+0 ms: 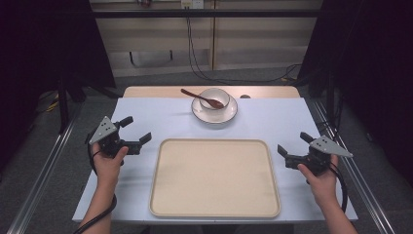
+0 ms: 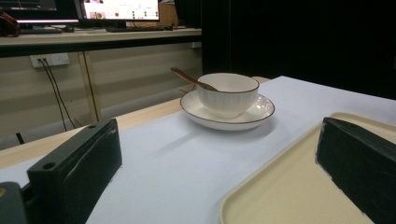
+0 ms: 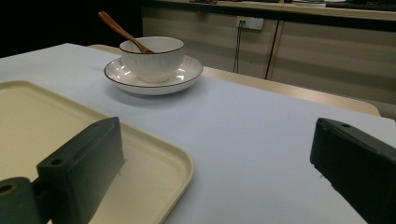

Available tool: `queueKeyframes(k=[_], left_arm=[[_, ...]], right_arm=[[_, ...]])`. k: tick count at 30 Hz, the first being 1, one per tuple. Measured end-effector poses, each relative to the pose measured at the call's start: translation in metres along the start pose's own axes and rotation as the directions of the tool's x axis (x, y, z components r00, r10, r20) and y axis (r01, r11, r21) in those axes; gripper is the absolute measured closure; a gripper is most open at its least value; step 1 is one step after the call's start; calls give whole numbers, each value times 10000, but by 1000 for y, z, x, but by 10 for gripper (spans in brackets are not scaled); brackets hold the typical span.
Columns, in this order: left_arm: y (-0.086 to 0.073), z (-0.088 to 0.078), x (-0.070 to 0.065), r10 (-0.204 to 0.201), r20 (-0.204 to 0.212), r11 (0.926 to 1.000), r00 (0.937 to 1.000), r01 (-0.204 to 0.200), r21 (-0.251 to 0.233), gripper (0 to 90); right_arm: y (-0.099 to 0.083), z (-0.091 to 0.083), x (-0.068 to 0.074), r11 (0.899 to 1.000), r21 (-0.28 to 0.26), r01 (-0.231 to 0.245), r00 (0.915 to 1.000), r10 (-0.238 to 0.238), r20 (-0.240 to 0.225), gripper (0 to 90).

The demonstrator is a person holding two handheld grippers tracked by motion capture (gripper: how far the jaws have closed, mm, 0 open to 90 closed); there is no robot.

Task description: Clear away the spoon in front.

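Beside the tray [image 1: 214,178], left hand-held gripper [image 1: 138,130] and right hand-held gripper [image 1: 292,142], jaws wide apart, holding nothing

High view looked down from above the near table edge. Both gripper views sat low beside the tray [image 1: 214,178], facing inward; all shared the bowl [image 1: 214,98].

monitor [image 2: 120,9]: something's on screen but way too small and blurry to read
bowl [image 2: 227,93], plate [image 2: 227,114], tray [image 2: 299,186]: no print, no brand, nothing readable
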State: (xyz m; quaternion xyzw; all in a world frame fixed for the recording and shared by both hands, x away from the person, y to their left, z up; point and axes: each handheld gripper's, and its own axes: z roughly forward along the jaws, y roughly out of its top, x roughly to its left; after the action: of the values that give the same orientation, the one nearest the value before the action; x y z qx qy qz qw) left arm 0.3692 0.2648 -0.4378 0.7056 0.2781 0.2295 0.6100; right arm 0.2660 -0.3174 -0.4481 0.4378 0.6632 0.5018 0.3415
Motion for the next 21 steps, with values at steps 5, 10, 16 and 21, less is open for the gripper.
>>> queueKeyframes(k=[5,10,16,21], left_arm=[[0,3,-3,71,90,9996,9999,-73,278,3],[2,4,-6,195,143,9992,9997,-200,349,3],[4,4,-8,196,161,9991,9997,-202,365,3],[7,4,-9,215,244,9992,9995,-224,337,2]], right_arm=[[1,-1,1,9998,-115,156,9998,-155,91,29],[4,-3,1,9994,-317,170,9998,-169,53,28],[6,-3,1,9990,-394,208,9998,-206,59,29],[6,-3,3,9989,-420,224,9997,-228,-83,30]])
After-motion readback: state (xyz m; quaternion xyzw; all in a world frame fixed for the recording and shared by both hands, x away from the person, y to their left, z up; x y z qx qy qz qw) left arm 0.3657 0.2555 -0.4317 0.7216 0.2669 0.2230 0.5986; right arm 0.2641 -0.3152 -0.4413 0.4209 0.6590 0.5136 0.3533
